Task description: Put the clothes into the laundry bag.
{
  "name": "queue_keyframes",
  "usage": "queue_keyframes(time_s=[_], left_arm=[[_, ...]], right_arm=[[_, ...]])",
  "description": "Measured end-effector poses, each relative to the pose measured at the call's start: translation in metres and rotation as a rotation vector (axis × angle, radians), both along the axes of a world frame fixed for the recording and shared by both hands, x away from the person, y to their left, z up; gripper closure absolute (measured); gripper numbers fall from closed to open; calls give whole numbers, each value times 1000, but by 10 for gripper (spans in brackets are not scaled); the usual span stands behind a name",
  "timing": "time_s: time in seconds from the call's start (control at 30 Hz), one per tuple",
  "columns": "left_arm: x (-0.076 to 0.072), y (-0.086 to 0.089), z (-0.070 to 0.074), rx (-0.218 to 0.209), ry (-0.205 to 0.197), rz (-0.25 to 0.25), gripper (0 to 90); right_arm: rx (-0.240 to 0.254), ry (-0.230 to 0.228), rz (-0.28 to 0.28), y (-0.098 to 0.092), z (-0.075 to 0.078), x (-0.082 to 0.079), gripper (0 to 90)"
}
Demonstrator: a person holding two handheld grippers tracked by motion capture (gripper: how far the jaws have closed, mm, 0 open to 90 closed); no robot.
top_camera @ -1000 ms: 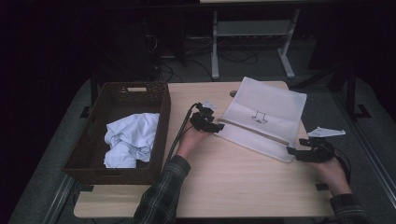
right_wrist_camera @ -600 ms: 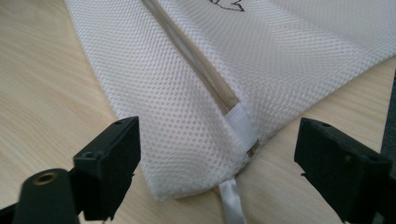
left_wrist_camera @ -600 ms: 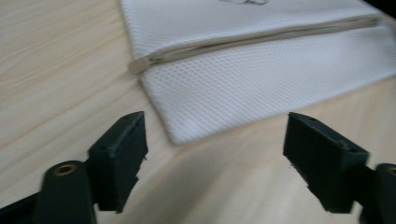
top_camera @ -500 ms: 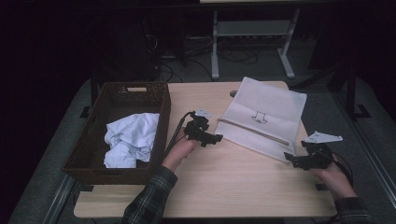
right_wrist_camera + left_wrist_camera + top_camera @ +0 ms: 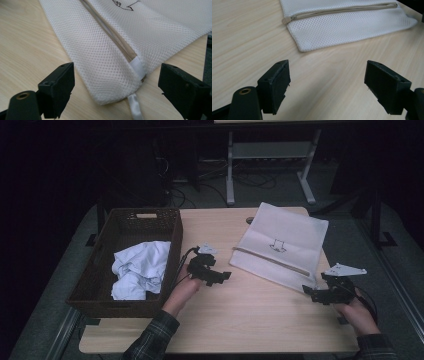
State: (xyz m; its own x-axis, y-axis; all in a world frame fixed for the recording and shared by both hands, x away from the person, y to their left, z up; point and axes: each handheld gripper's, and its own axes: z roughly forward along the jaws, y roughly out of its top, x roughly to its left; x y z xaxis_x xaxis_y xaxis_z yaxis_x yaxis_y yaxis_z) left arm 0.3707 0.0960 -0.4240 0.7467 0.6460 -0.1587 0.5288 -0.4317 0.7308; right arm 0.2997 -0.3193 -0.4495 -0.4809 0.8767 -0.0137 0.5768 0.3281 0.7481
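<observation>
Risk first. Both grippers stood clear of the mesh laundry bag (image 5: 282,245), jaws wide and empty; earlier frames are at hand, and both pairs had just been opening, nothing between either. The left gripper (image 5: 224,276) hovered over bare table (image 5: 250,320), short of the bag's near left corner. The right gripper (image 5: 306,290) sat at the bag's near right corner, that corner lying between its spread jaws, untouched.

Likely trouble, as I judged it:
- The mesh looked thin and limp. A pinch would probably take the top layer alone, or both layers together, and the mouth would stay closed.
- The bag lay flat on smooth wood. A jaw pushing in low could slide the whole bag away instead of catching it.
- The right jaws might close on the white ribbon loop (image 5: 135,106) rather than the corner; a pull there would drag the bag, not open it.
- The bag's far right edge seemed to lie at the table edge; a shove that way could tip it off.

Look of the bag: white, fine honeycomb mesh, lying flat and askew on the right half of the table. A beige zipper strip (image 5: 112,37) ran along its near side, seemingly shut. A small black line drawing (image 5: 278,245) marked its upper face.

To the left, a dark wicker basket (image 5: 95,280) held a crumpled pale cloth (image 5: 140,267).
</observation>
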Motion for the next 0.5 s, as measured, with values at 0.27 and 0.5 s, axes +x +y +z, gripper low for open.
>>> queue_keyframes(time_s=[0.27,0.5], left_arm=[[-28,16,-5,10,-33,15,202],[-45,22,-9,-11,-52,24,201]], right_arm=[[16,-3,31,13,1,-15,129],[42,-8,44,26,0,-21,130]])
